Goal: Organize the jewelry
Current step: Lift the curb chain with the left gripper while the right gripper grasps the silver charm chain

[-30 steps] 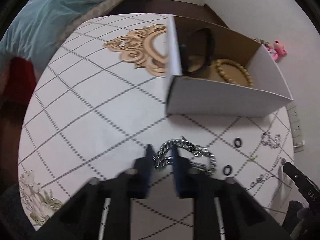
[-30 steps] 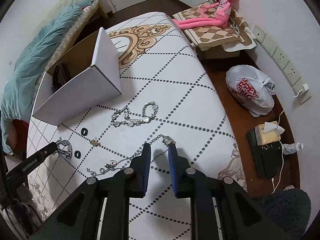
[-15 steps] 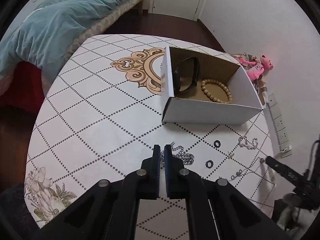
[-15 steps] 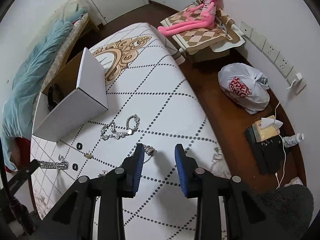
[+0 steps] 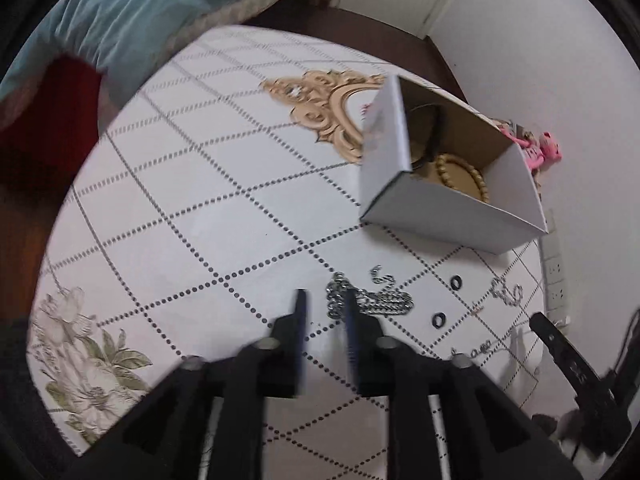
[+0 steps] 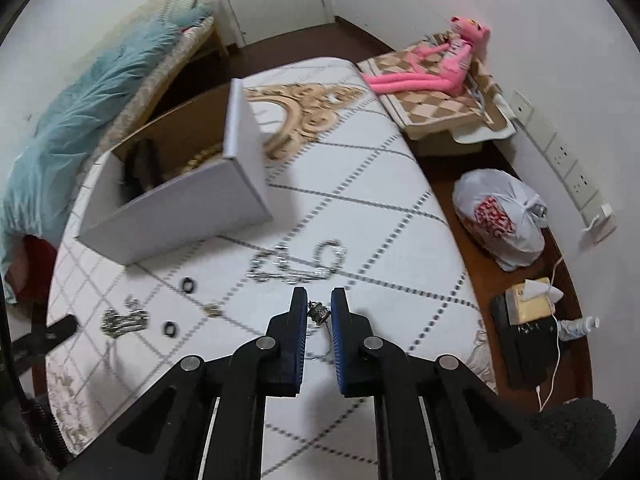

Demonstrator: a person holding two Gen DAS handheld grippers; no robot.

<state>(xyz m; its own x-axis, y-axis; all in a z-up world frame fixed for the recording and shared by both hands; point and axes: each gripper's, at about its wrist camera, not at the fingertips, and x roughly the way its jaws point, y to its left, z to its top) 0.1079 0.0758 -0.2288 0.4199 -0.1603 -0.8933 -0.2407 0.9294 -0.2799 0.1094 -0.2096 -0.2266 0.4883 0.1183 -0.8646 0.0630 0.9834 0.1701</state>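
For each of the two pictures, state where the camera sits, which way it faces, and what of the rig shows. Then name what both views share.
Left wrist: on the left gripper, looking steeply down at the table; its fingers flank a silver chain.
Right wrist: on the right gripper, facing down; a small pendant sits between its fingers.
Shared: box, chain, pink toy.

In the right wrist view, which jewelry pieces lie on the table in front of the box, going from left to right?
Heavy silver chain → black ring → second black ring → small gold piece → looped silver chain.
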